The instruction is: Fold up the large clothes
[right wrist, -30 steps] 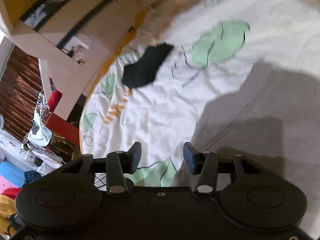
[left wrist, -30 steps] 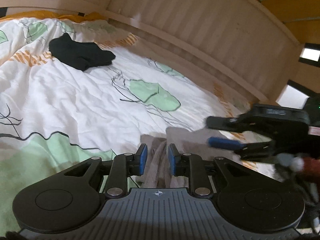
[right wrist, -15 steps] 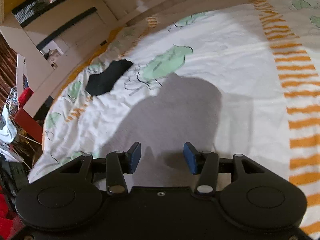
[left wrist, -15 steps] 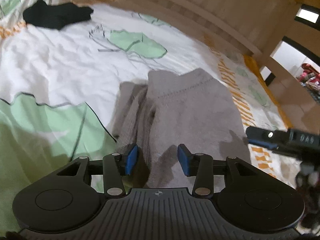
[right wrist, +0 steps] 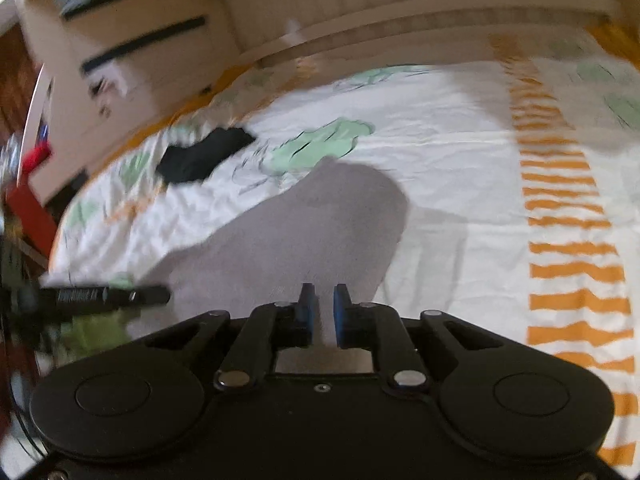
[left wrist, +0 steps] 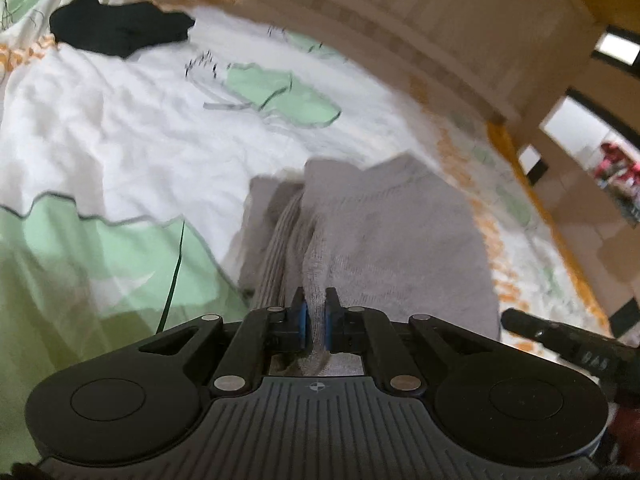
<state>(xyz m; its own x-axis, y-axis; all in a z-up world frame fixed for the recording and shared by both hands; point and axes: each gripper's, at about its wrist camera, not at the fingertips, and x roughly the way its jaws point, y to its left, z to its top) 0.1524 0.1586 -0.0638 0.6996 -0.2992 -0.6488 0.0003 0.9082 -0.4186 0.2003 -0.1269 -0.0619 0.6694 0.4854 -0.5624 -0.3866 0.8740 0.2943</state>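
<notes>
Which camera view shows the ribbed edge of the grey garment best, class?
The left wrist view: the grey garment shows its ribbed edge and knit texture, pinched by the left gripper. The right wrist view shows only a blurred grey patch, no ribbing.

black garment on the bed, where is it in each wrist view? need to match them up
Left wrist: black garment at upper left, lying on the white quilt, far beyond the grey garment.
Right wrist: black garment left of centre, mid-height, beyond and left of the grey garment.
Shared landmark: the green leaf print between the two garments.
</notes>
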